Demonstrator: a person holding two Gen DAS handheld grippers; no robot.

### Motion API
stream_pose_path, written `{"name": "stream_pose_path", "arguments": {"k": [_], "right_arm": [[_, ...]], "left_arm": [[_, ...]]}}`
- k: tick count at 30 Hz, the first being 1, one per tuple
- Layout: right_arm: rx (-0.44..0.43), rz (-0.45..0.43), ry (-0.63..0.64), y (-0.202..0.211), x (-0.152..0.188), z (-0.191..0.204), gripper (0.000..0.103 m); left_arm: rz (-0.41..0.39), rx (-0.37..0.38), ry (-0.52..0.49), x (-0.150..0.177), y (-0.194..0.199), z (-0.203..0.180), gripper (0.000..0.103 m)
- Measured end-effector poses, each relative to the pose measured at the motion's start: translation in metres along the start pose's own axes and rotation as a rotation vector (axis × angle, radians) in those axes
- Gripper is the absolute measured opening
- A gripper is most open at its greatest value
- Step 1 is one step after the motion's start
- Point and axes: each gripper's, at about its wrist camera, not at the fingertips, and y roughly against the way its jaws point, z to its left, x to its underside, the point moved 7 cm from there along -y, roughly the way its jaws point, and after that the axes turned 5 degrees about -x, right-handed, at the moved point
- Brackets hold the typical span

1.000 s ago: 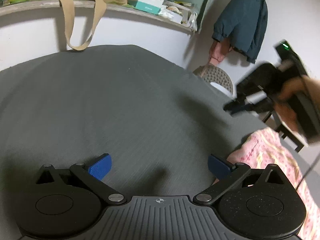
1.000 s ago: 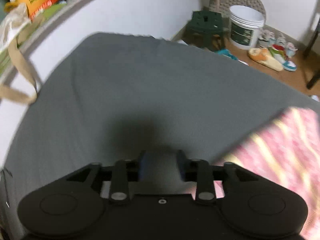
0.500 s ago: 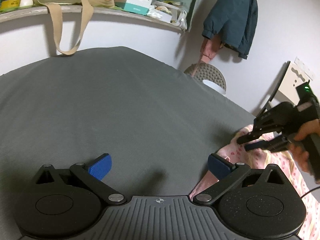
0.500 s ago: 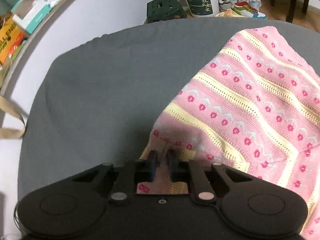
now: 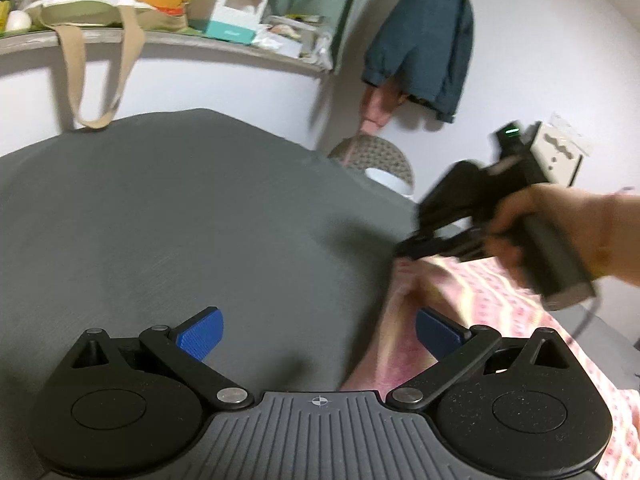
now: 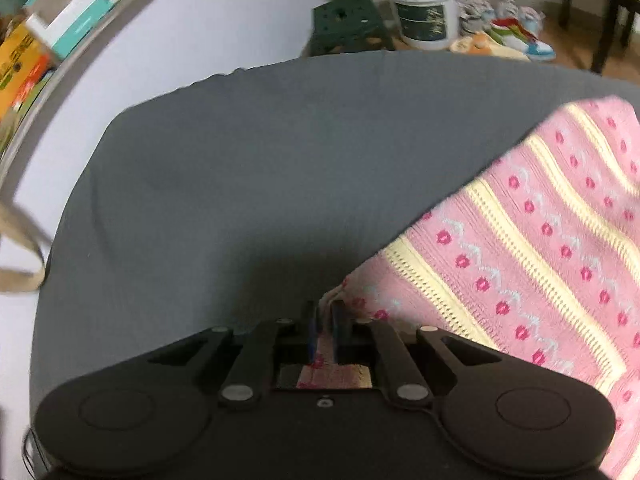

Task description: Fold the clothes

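A dark grey cloth-covered surface [image 6: 240, 184] fills both views, set against a white wall with a cluttered shelf [image 5: 168, 38] above. The pink knitted garment with yellow stripes [image 6: 540, 248] lies at its right side, one corner pinched between the right gripper's [image 6: 324, 320] closed jaws. The left gripper [image 5: 318, 334] hovers, jaws wide apart. A white bucket [image 6: 424, 4] stands on the floor

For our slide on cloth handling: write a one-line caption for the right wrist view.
Right gripper shut on a corner of the pink patterned knit, above the grey bedsheet.
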Motion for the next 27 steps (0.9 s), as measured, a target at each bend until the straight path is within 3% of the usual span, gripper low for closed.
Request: {"name": "stream_pose_path", "arguments": {"k": [1, 2, 6, 9, 11, 17, 21, 24, 26, 27], "right_arm": [[-0.013, 0.014, 0.018, 0.004, 0.000, 0.003, 0.017], [-0.028, 0.026, 0.043, 0.009, 0.001, 0.006, 0.032], [-0.087, 0.044, 0.168, 0.043, 0.015, 0.021, 0.048], [-0.121, 0.037, 0.270, 0.075, 0.040, 0.030, 0.050], [-0.093, 0.025, 0.366, 0.091, 0.057, 0.033, 0.050], [0.133, 0.035, 0.867, 0.092, 0.123, 0.050, 0.050], [0.276, -0.049, 1.082, 0.068, 0.138, 0.064, 0.048], [0.288, -0.054, 1.037, 0.048, 0.129, 0.066, 0.041], [0.244, -0.064, 0.925, 0.042, 0.118, 0.062, 0.008], [0.214, -0.074, 0.861, 0.041, 0.112, 0.060, 0.006]], "left_arm": [[0.008, 0.014, -0.005, 0.002, -0.001, -0.002, 0.102], [0.016, 0.014, -0.015, 0.003, -0.003, -0.004, 0.102], [0.044, -0.017, -0.061, 0.008, -0.006, -0.007, 0.102], [0.051, -0.041, -0.080, 0.008, -0.006, -0.007, 0.102], [0.062, -0.067, -0.092, 0.008, -0.006, -0.007, 0.102], [0.069, -0.107, -0.105, 0.006, -0.004, -0.002, 0.102], [0.064, -0.123, -0.107, 0.003, -0.003, 0.001, 0.102], [0.071, -0.131, -0.095, 0.004, -0.004, 0.005, 0.102], [0.073, -0.133, -0.089, 0.005, -0.004, 0.005, 0.102], [0.073, -0.134, -0.088, 0.005, -0.005, 0.006, 0.102]]}}
